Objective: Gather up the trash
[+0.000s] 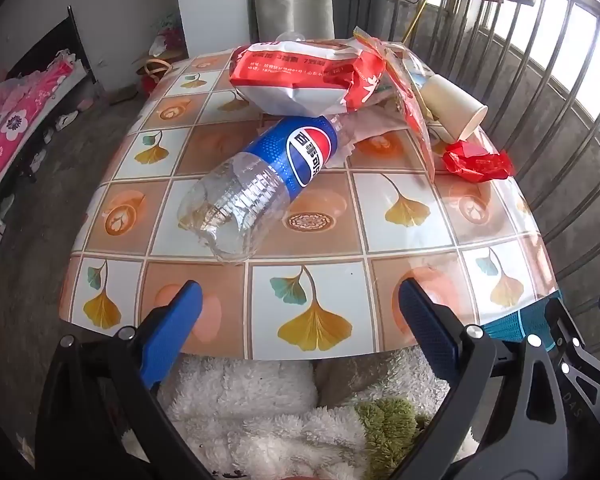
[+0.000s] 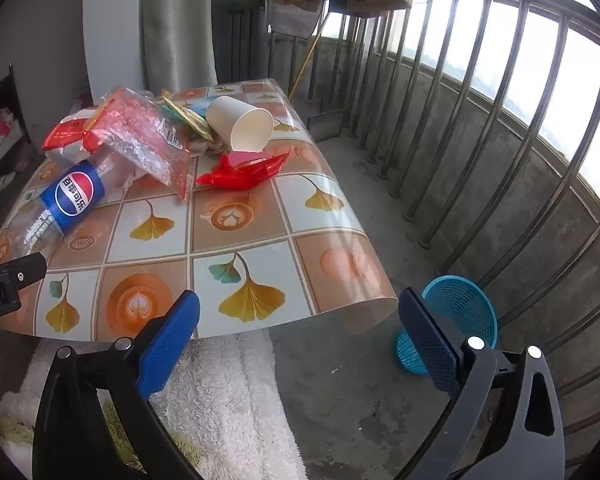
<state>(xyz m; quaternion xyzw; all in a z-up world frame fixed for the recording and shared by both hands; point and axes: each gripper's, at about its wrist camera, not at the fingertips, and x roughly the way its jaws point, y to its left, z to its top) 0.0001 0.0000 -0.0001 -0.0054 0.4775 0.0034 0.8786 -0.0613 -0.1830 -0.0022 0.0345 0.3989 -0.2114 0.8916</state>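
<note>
An empty Pepsi bottle [image 1: 260,184] [image 2: 72,196] lies on its side on the tiled tablecloth [image 1: 420,216] [image 2: 240,216]. Behind it are a red and white bag [image 1: 300,76] [image 2: 66,132], a clear red wrapper [image 1: 412,100] [image 2: 144,136], a tipped paper cup [image 1: 456,108] [image 2: 242,126] and a crumpled red wrapper [image 1: 478,162] [image 2: 244,170]. My left gripper [image 1: 300,292] hangs open over the table's near edge, short of the bottle's base. My right gripper [image 2: 300,300] is open above the table's near right corner, holding nothing.
A blue mesh basket [image 2: 460,312] [image 1: 516,320] stands on the concrete floor right of the table, by a metal railing [image 2: 500,120]. A white fluffy cloth [image 2: 228,392] [image 1: 260,400] lies below the table's near edge. A bed with pink bedding [image 1: 12,128] is at the far left.
</note>
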